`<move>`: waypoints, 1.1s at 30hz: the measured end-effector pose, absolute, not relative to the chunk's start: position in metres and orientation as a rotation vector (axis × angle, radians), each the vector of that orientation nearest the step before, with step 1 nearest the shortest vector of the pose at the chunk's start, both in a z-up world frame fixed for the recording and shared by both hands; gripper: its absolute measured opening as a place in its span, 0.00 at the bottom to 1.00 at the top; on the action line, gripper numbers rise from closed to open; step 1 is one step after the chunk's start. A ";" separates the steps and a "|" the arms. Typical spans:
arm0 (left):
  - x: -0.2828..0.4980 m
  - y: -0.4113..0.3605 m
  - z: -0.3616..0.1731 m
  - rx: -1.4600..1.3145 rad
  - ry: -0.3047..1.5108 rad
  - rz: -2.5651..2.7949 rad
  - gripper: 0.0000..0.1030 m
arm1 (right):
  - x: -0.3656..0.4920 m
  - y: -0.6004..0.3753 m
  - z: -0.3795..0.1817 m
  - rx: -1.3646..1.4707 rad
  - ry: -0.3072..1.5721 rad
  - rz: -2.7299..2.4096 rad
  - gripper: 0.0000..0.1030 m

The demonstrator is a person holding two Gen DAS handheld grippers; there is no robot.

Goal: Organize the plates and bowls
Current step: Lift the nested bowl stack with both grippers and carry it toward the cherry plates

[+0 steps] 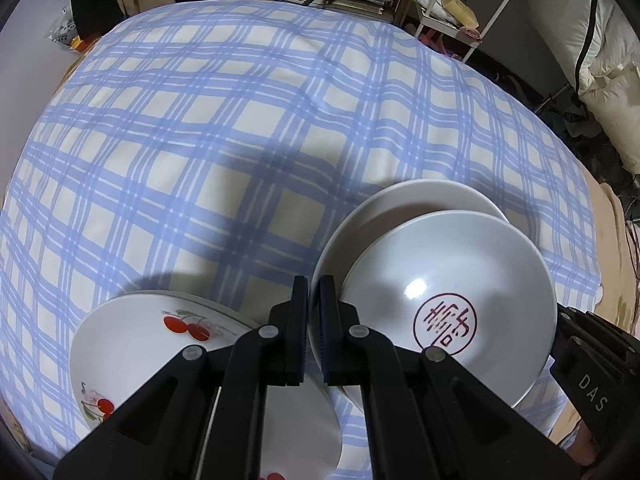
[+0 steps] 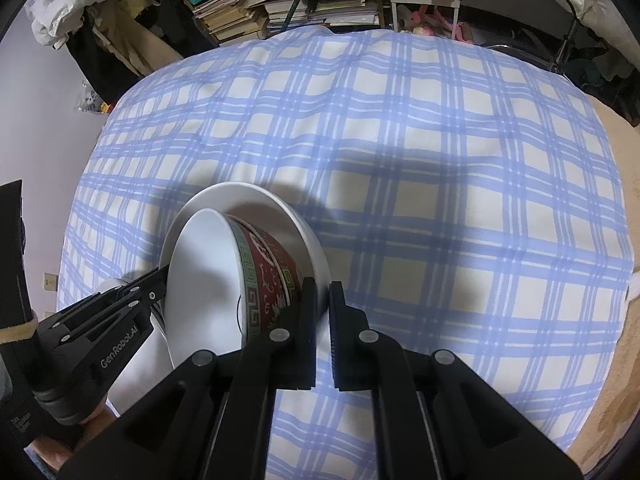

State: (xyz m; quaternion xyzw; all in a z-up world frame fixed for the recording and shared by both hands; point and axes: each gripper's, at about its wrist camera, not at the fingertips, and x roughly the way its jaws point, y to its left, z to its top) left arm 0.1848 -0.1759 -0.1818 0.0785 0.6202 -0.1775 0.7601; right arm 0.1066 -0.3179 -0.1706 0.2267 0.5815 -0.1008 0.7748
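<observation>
A plain white plate (image 1: 404, 200) carries a bowl (image 1: 448, 280) that is white inside with a red seal mark and has a red patterned outside (image 2: 268, 276). In the right wrist view the bowl leans with its mouth toward the left. My left gripper (image 1: 314, 280) is shut on the plate's left rim, and its fingertips also show at that rim in the right wrist view (image 2: 160, 276). My right gripper (image 2: 322, 284) is shut on the opposite rim of the plate (image 2: 280, 208). A white plate with red cherries (image 1: 140, 344) lies at lower left beneath the left gripper.
A blue and white checked cloth (image 1: 240, 100) covers the whole surface. Behind it are stacked books (image 2: 280, 4), a white wire rack (image 1: 460, 4) and hanging clothes (image 2: 120, 40). A beige blanket (image 2: 612, 360) lines the right edge.
</observation>
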 end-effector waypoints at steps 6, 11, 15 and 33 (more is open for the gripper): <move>0.188 -0.183 -0.183 0.234 1.376 -0.391 0.03 | 0.107 -0.315 -0.169 0.455 1.260 -0.211 0.08; 0.194 -0.182 -0.183 0.216 1.388 -0.392 0.03 | 0.105 -0.319 -0.168 0.490 1.239 -0.221 0.09; 0.198 -0.177 -0.184 0.193 1.399 -0.405 0.03 | 0.107 -0.318 -0.167 0.489 1.240 -0.229 0.09; 0.204 -0.186 -0.183 0.318 1.403 -0.485 0.03 | 0.109 -0.312 -0.167 0.414 1.278 -0.202 0.09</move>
